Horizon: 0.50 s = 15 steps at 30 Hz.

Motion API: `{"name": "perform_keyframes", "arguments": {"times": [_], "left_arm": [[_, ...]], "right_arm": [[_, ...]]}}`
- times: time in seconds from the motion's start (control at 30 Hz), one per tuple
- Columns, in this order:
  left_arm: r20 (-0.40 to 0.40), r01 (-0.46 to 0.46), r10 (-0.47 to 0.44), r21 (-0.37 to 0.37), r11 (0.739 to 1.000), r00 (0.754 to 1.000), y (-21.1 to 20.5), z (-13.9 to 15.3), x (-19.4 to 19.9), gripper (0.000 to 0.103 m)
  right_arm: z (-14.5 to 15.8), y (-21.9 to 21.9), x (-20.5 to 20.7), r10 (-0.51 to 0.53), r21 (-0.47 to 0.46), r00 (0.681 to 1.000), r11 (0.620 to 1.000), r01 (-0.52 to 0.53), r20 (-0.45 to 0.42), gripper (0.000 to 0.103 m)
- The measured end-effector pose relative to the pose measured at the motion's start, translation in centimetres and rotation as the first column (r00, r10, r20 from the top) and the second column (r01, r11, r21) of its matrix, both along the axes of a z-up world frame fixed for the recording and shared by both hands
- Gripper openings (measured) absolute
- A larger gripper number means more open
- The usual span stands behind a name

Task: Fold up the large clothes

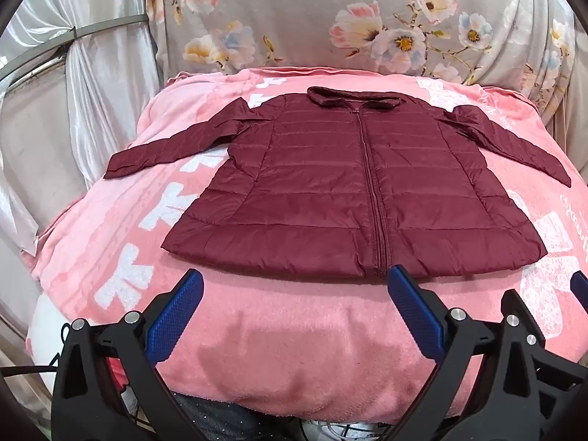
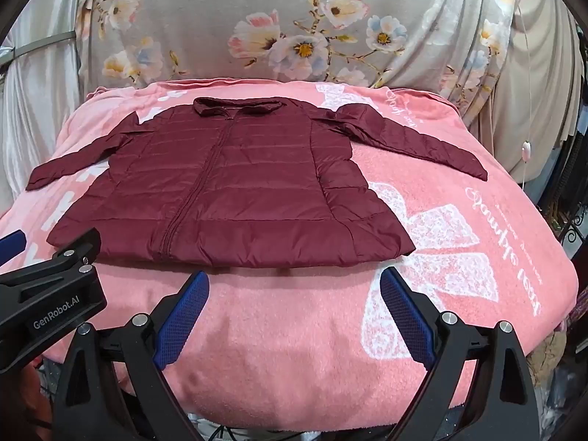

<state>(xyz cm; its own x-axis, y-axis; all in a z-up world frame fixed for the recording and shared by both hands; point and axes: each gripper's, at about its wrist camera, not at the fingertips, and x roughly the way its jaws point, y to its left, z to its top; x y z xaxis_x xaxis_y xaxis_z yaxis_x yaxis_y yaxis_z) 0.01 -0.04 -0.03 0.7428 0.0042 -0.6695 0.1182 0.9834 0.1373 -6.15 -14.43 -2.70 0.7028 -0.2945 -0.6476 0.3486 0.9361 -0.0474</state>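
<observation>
A maroon quilted puffer jacket lies flat and zipped on a pink blanket, collar at the far side, both sleeves spread outward. It also shows in the right wrist view. My left gripper is open and empty, just short of the jacket's near hem, left of the zip. My right gripper is open and empty, just short of the hem's right half. The right gripper's edge shows in the left view; the left gripper's body shows in the right view.
The pink blanket with white print covers a raised surface. A grey floral cloth hangs behind it. Pale curtains hang at the left. A thin cord with a small pink switch hangs at the right.
</observation>
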Motion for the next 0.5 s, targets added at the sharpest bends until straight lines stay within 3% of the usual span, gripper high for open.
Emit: {"name": "perform_keyframes", "arguments": {"times": [0.5], "left_arm": [[-0.011,0.005,-0.005,-0.033,0.999,1.0,0.7,-0.4,0.2,0.097]], "right_arm": [[0.1,0.9,0.3,0.01,-0.021,1.0,1.0,-0.011,-0.009,0.092]]}}
